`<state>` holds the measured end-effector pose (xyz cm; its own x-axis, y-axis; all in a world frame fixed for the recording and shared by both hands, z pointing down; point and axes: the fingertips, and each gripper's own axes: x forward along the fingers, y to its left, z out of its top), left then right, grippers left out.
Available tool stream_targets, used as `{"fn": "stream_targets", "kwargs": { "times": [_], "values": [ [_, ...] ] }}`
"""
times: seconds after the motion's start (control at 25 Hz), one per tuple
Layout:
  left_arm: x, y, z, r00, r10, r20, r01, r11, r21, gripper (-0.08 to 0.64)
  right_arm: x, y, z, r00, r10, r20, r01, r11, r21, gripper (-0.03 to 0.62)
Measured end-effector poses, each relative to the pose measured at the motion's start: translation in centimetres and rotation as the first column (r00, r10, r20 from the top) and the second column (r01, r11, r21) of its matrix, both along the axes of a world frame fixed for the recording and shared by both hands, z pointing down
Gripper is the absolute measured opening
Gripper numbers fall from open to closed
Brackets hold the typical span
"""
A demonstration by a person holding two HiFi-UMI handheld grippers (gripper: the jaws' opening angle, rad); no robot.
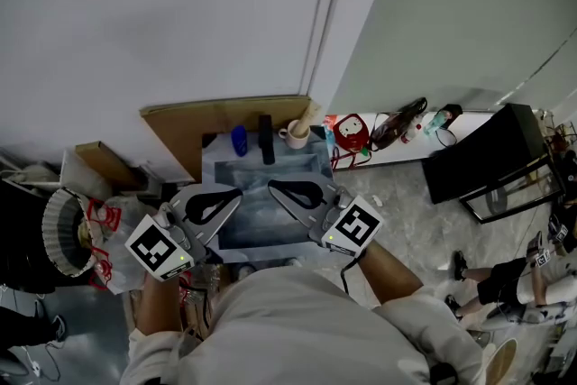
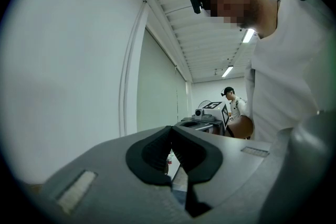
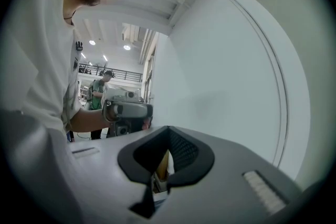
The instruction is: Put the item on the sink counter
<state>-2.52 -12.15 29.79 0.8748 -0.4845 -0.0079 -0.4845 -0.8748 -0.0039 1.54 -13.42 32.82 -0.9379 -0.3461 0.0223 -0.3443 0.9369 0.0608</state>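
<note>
Sink: grey basin, smooth, dull sheen; material n/c. Desk round sink: same blue-grey, matt. Behind sink: cardboard sheet, brown, matt, rough-cut edge; bottle, blue plastic, glossy; cup, cream, smooth. In front of sink: left tool and right tool, matt grey plastic shells w/ black ribbed rubbery pads. Right of sink: floor, grey marbled, slight sheen. Nearest: shirt, pale matt cloth.
</note>
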Motion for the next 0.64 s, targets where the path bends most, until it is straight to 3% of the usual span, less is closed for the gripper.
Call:
{"fn": "stream_targets", "kwargs": {
  "times": [0.64],
  "values": [
    [-0.04, 0.31, -0.07, 1.0, -0.005, 0.007, 0.005, 1.0, 0.002, 0.006, -0.11, 0.29, -0.22, 1.0, -0.008, -0.001, 0.008, 1.0, 0.006, 0.005]
  ]
}}
